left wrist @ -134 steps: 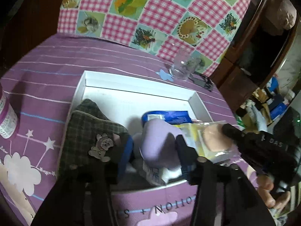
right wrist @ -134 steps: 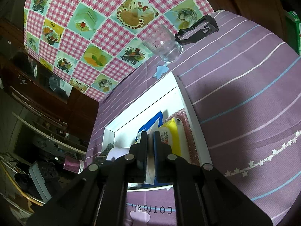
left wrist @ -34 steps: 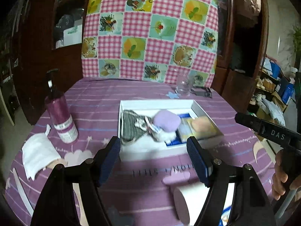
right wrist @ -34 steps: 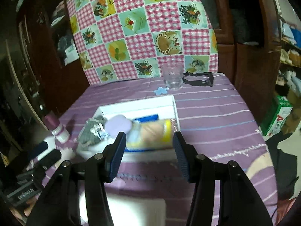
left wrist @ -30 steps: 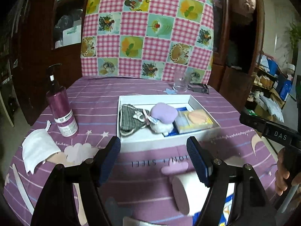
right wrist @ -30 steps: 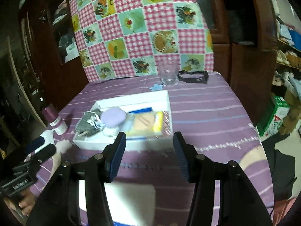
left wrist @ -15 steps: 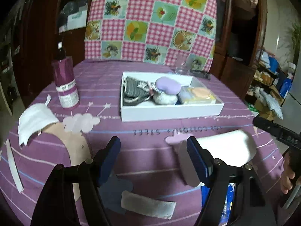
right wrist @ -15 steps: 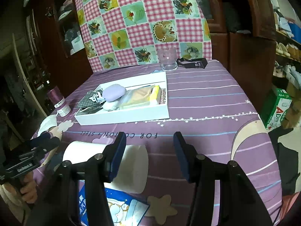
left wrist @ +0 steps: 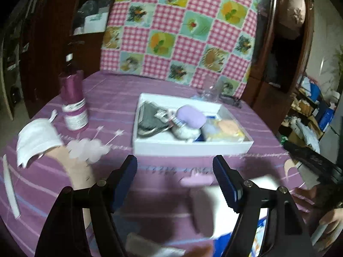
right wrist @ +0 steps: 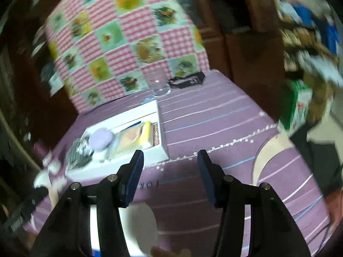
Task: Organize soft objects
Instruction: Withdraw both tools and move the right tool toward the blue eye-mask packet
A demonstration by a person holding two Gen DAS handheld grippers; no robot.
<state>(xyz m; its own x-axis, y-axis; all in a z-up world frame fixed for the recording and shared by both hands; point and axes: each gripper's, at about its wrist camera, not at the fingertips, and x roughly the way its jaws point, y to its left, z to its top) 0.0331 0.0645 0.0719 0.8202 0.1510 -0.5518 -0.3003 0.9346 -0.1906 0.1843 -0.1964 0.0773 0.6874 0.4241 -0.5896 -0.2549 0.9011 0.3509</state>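
A white box [left wrist: 188, 146] [right wrist: 159, 152] sits mid-table on the purple cloth. It holds a plaid pouch [left wrist: 148, 117] [right wrist: 78, 154], a lilac soft pad [left wrist: 190, 118] [right wrist: 100, 139] and a yellow-edged pack [left wrist: 225, 129] [right wrist: 137, 138]. My left gripper [left wrist: 174, 175] hovers open in front of the box, nothing between its fingers. My right gripper [right wrist: 169, 167] is open too, near the box's front right corner. A white roll [left wrist: 216, 205] [right wrist: 141, 227] lies on the near table below both grippers.
A purple pump bottle [left wrist: 74, 102] and a white folded cloth [left wrist: 36, 139] lie at left. A glass [right wrist: 158, 85] and a black clip [right wrist: 186, 80] stand behind the box by a checkered chair back [left wrist: 178, 32]. A green carton [right wrist: 298, 105] stands beyond the table's right edge.
Both grippers have pulled back from the box, where they were among the items, and stand open. In the last half second both views rolled and blurred; the right view tilted markedly.
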